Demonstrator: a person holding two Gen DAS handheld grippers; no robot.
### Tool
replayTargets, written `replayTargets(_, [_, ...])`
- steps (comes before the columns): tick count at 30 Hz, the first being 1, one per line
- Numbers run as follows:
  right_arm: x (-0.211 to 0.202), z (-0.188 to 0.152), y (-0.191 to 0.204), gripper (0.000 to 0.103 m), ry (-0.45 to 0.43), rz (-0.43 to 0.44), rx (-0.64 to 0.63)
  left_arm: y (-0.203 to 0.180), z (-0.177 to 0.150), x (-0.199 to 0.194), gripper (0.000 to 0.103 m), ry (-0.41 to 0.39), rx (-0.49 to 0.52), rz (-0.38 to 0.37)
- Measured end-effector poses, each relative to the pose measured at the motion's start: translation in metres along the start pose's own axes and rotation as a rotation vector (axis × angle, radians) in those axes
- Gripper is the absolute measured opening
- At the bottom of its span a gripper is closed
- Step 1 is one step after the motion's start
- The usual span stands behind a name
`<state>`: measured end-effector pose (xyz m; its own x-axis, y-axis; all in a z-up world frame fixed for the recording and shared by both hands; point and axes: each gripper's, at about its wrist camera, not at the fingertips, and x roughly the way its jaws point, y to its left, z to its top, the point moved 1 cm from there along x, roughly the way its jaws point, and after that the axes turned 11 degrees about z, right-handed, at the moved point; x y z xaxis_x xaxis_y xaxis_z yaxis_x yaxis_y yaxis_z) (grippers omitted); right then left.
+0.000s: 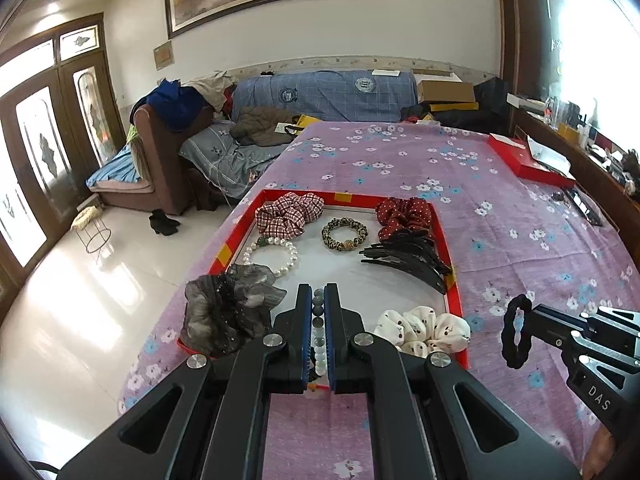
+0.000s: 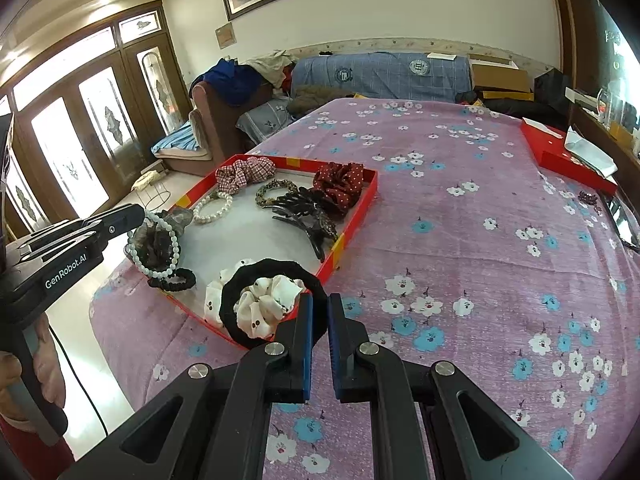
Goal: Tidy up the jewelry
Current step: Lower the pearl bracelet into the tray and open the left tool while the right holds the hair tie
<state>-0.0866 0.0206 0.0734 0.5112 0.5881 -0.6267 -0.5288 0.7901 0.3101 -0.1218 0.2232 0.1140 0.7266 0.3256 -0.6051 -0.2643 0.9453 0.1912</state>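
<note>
A red tray [image 1: 444, 240] [image 2: 360, 216] with a white floor lies on the purple flowered cloth and holds scrunchies, a pearl bracelet [image 1: 272, 256] and black claw clips [image 1: 408, 256]. My left gripper [image 1: 319, 290] [image 2: 140, 214] is shut on a pale green bead bracelet [image 1: 318, 312] [image 2: 173, 236], which hangs over the tray's near left corner. My right gripper [image 2: 319, 298] [image 1: 534, 312] is shut on a black hair band [image 2: 228, 296] [image 1: 507, 328]. It holds the band over the near right corner, in front of a white spotted scrunchie [image 2: 264, 304] [image 1: 424, 328].
A second red box [image 1: 528, 160] [image 2: 560, 156] with paper lies at the far right of the cloth. The cloth's left edge drops to a tiled floor [image 1: 80, 300]. A sofa [image 1: 320, 96] piled with clothes stands behind. A hand [image 2: 44, 360] grips the left handle.
</note>
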Motion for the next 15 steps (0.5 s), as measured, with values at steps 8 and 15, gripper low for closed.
replayTargets(8, [0.004, -0.001, 0.000, 0.009, 0.003, -0.005, 0.008, 0.002, 0.009, 0.005, 0.006, 0.001, 0.023, -0.024])
replayTargets(15, [0.008, 0.004, -0.002, 0.009, 0.000, 0.001, 0.023, 0.004, 0.016, 0.007, 0.006, 0.001, 0.034, -0.050])
